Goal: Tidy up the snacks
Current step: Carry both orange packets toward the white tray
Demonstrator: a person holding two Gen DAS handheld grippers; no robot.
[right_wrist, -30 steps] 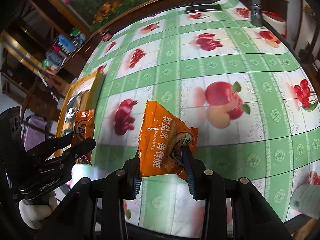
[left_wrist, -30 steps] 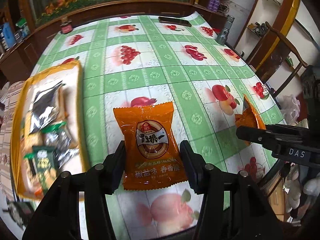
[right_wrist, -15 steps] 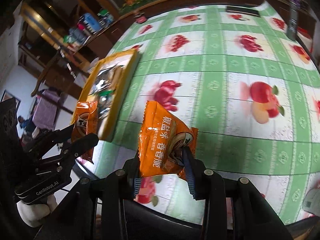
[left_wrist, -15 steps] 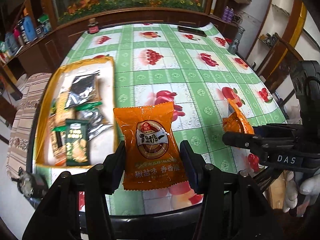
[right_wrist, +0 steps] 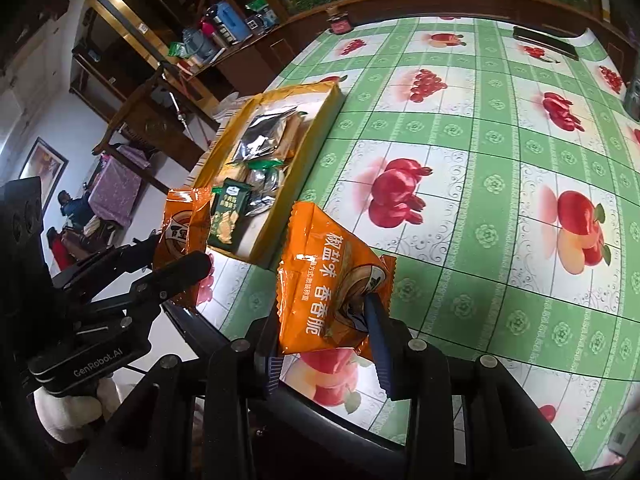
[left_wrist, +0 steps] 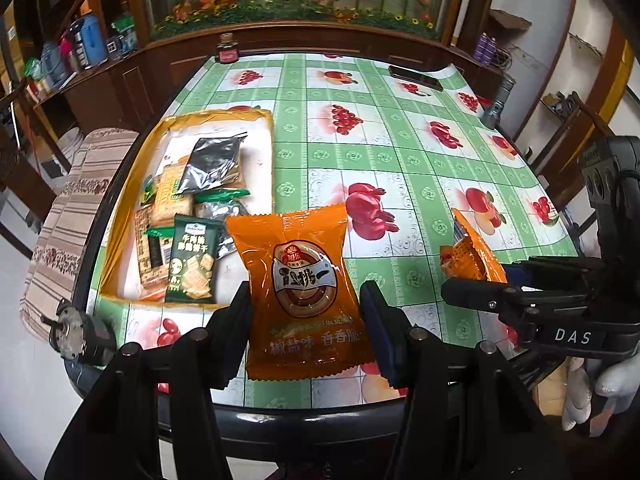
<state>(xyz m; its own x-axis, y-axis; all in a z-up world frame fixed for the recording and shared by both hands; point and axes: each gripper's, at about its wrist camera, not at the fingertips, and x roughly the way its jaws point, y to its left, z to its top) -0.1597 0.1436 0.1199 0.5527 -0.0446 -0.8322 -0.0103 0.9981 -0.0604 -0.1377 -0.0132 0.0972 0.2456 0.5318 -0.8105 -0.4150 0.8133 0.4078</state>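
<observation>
The left gripper (left_wrist: 306,312) is clamped on an orange snack packet (left_wrist: 302,292), which stands upright between its two fingers with the printed round logo facing the camera, and it is held in the air above the near edge of the table (left_wrist: 400,160). The right gripper (right_wrist: 324,336) is also closed on a second orange packet (right_wrist: 320,288), this one turned sideways and crumpled where the right finger presses into it; it too hangs above the near edge of the table. In the left wrist view the right gripper (left_wrist: 472,280) appears on the right side with its packet (left_wrist: 472,256) seen edge-on, and in the right wrist view the left gripper (right_wrist: 168,264) appears on the left side with its packet (right_wrist: 184,232). The yellow tray (left_wrist: 132,184) lies on the left part of the table, close to the table's left rim, and the left gripper's packet is just beside the tray's near right corner. Inside the tray there are several snacks: a dark green cracker packet (left_wrist: 192,264) at the near end, a silver foil bag (left_wrist: 212,164) toward the far end, and some beige biscuit packets (left_wrist: 170,196) between them. At the far side of the table a black phone (left_wrist: 416,78) lies flat, a small red-lidded jar (left_wrist: 227,50) stands at the far edge, and a grey flashlight (left_wrist: 496,104) stands near the right rim
</observation>
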